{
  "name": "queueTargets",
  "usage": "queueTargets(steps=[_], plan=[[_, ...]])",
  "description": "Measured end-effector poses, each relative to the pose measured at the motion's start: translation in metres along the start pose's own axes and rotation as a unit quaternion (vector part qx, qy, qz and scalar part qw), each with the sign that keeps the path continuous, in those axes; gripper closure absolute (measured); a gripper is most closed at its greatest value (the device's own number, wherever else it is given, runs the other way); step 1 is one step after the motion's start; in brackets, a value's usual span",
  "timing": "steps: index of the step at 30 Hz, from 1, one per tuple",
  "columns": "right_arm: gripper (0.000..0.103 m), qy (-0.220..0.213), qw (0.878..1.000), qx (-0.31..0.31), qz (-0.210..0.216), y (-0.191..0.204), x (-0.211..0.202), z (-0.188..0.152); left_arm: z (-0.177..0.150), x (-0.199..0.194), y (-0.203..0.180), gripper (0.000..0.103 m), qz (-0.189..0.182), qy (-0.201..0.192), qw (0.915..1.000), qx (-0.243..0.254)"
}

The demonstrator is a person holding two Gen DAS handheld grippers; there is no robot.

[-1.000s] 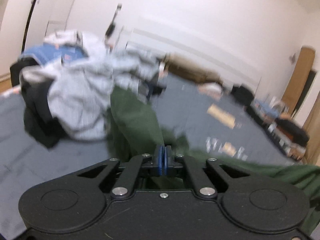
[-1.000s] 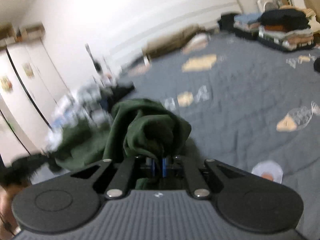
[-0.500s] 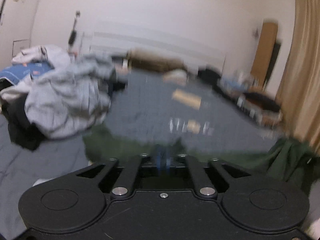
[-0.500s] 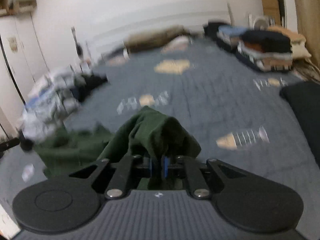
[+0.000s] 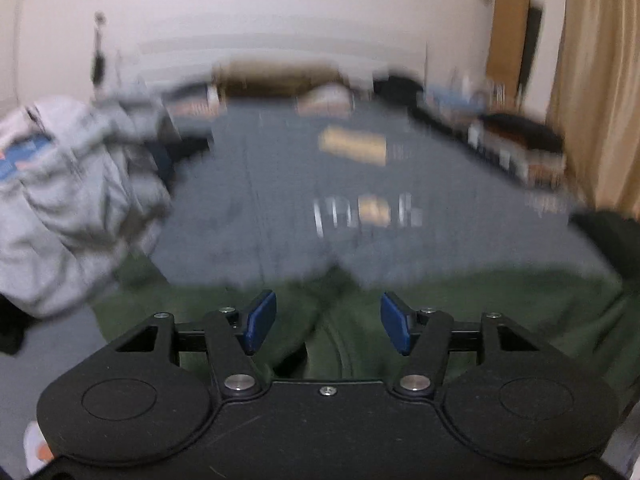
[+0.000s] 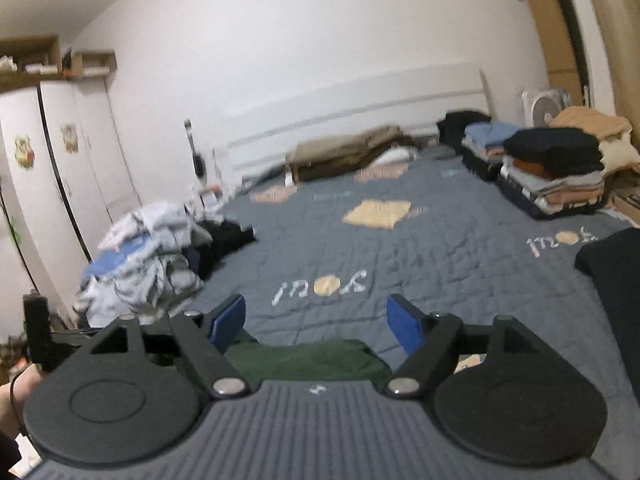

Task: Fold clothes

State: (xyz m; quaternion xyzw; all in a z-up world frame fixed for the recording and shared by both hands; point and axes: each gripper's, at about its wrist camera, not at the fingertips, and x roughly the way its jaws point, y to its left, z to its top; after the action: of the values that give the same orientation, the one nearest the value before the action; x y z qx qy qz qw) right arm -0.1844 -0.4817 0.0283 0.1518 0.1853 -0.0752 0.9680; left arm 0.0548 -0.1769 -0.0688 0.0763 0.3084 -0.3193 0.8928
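The jaws of the left gripper (image 5: 327,322) and right gripper (image 6: 316,322) were seen apart and opening, their pads clear of the dark green garment (image 5: 460,300), which lay spread low on the grey quilt (image 6: 400,256) just beneath both. A skewed fold could be produced if the cloth had dropped unevenly or bunched near the unfolded heap (image 6: 148,260). No containers were shown; folded stacks (image 6: 556,172) were seen well apart at the far right edge.
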Motion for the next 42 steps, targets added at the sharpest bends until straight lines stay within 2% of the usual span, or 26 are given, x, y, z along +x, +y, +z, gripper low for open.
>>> queueTargets(steps=[1,3,5,6,9,13,17,21,23,25,28,30,33,35,38,41,42], plan=[[0.026,0.009,1.000,0.005,0.001,-0.001,0.012,-0.001,-0.008,0.013,-0.004,0.045,0.012,0.026,0.9995,0.013],[0.026,0.029,0.999,0.014,0.002,-0.003,0.037,-0.003,-0.021,0.028,-0.007,0.047,0.027,0.049,0.9977,0.037],[0.026,0.049,0.999,0.007,-0.007,-0.004,0.059,-0.009,-0.036,0.031,-0.004,0.063,0.006,0.057,0.9977,0.035],[0.026,0.059,0.998,0.001,-0.013,-0.004,0.069,-0.012,-0.042,0.028,-0.001,0.078,-0.008,0.062,0.9975,0.032],[0.026,0.066,0.998,0.009,-0.006,-0.005,0.076,-0.028,-0.060,0.005,-0.007,0.092,-0.020,0.053,0.9958,0.072],[0.026,0.082,0.996,0.039,0.014,-0.014,0.077,-0.041,-0.080,-0.044,-0.035,0.095,-0.050,0.015,0.9878,0.147],[0.026,0.092,0.995,0.029,0.026,-0.016,0.069,-0.046,-0.109,-0.075,-0.066,0.095,-0.084,0.027,0.9728,0.214],[0.026,0.101,0.994,0.017,0.027,-0.015,0.068,-0.048,-0.139,-0.098,-0.081,0.094,-0.106,0.062,0.9660,0.228],[0.026,0.100,0.994,0.015,0.032,-0.015,0.067,-0.048,-0.144,-0.107,-0.081,0.091,-0.101,0.064,0.9703,0.210],[0.026,0.095,0.995,0.016,0.037,-0.015,0.066,-0.048,-0.140,-0.115,-0.075,0.067,-0.111,0.062,0.9758,0.178],[0.026,0.086,0.994,0.032,0.054,-0.012,0.062,-0.043,-0.119,-0.127,-0.058,0.059,-0.137,0.029,0.9833,0.116],[0.026,0.076,0.994,0.044,0.070,-0.006,0.058,-0.039,-0.103,-0.129,-0.048,0.051,-0.121,0.006,0.9879,0.097],[0.025,0.074,0.992,0.037,0.100,0.015,0.058,-0.040,-0.087,-0.119,-0.036,0.050,-0.054,-0.009,0.9930,0.105],[0.025,0.086,0.989,0.017,0.120,0.036,0.063,-0.046,-0.078,-0.109,-0.027,0.050,-0.020,-0.014,0.9932,0.114],[0.024,0.111,0.982,-0.022,0.150,0.070,0.075,-0.058,-0.066,-0.091,-0.013,0.050,0.006,-0.011,0.9934,0.114],[0.024,0.143,0.973,-0.059,0.171,0.100,0.094,-0.078,-0.061,-0.070,-0.002,0.050,0.024,0.003,0.9972,0.070],[0.024,0.150,0.971,-0.066,0.175,0.107,0.099,-0.084,-0.061,-0.064,-0.002,0.050,0.016,-0.002,0.9984,0.054]])
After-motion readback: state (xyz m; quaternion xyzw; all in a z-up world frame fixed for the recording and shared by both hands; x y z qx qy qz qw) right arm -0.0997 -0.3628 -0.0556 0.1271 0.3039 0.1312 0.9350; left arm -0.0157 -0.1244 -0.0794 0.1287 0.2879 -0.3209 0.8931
